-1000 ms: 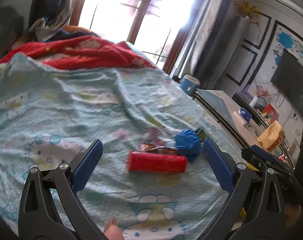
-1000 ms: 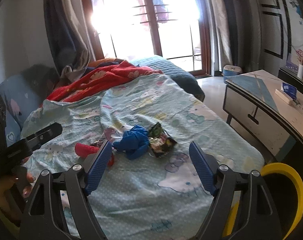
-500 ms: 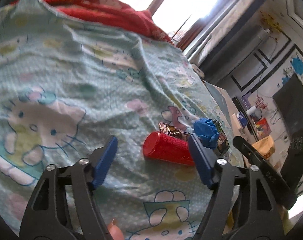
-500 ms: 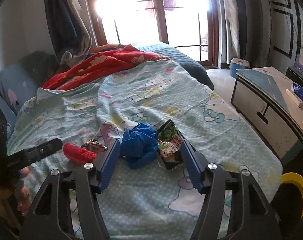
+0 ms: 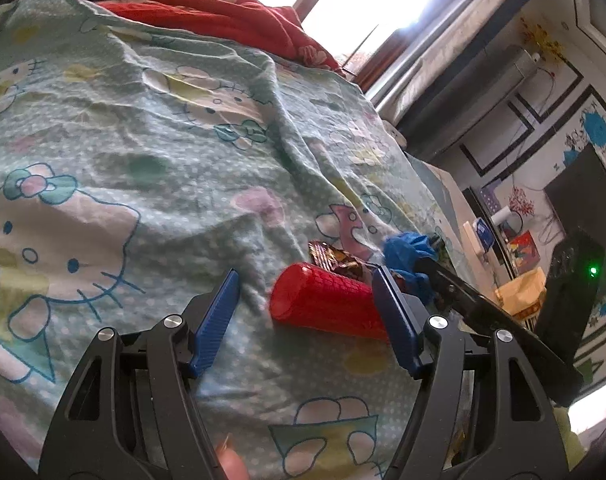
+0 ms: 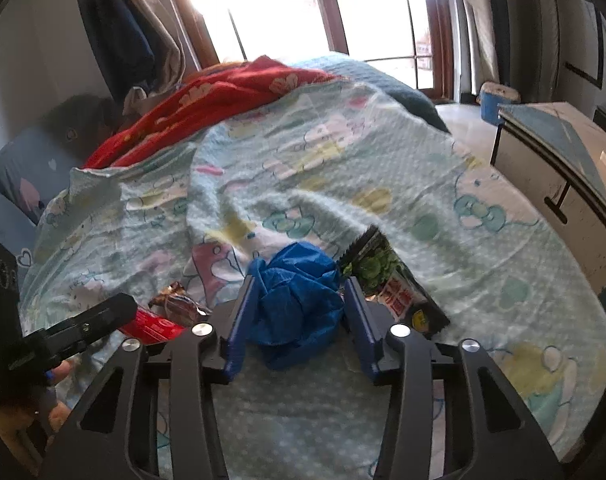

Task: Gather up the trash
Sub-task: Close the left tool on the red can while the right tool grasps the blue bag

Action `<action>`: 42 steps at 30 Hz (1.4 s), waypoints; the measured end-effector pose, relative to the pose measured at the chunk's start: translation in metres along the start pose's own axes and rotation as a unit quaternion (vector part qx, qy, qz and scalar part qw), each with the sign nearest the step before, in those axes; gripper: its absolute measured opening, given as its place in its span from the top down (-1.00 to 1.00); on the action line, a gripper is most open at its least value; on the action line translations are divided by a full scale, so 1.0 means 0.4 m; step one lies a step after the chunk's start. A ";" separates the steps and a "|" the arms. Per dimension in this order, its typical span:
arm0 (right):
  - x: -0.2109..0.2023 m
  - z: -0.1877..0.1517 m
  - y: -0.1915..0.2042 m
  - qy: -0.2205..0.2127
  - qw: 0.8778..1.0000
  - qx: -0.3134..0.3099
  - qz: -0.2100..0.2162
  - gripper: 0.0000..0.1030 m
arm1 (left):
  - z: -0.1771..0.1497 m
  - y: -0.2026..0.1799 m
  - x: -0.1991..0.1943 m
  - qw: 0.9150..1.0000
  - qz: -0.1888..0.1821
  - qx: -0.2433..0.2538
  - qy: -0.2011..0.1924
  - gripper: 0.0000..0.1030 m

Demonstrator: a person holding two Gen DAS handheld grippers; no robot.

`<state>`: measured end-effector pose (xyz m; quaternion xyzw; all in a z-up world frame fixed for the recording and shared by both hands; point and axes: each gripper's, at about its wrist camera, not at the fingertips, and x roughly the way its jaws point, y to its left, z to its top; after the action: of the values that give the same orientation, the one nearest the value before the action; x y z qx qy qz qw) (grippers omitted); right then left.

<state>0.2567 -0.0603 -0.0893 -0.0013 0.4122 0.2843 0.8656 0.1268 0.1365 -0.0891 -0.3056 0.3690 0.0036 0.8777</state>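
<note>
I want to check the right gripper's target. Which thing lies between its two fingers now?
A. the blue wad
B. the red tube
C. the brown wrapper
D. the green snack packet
A: in the right wrist view the blue wad sits between the fingers of the right gripper, whose jaws have just been closing; the snack packet lies outside them on the right.

Sheet (image 5: 135, 152) bare to the left; wrappers (image 6: 395, 288) & red tube (image 5: 327, 308) crowd blue wad (image 6: 299, 300).
</note>
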 end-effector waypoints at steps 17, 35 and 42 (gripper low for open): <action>-0.037 -0.030 -0.002 -0.011 1.000 0.011 0.017 0.70 | -0.018 -0.035 0.015 0.999 -0.018 0.024 0.026 0.31; -0.210 -0.040 -0.020 -0.084 0.996 0.024 0.019 0.71 | -0.026 0.005 0.024 0.984 -0.083 -0.144 0.058 0.19; -0.278 -0.054 -0.064 -0.105 0.994 0.039 0.012 0.71 | -0.001 -0.008 0.059 0.977 -0.066 -0.198 0.038 0.19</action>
<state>0.1983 -0.1417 -0.0301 0.0668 0.3300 0.2767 0.9001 0.1443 0.1285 -0.1031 -0.4970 0.3729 0.0066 0.7835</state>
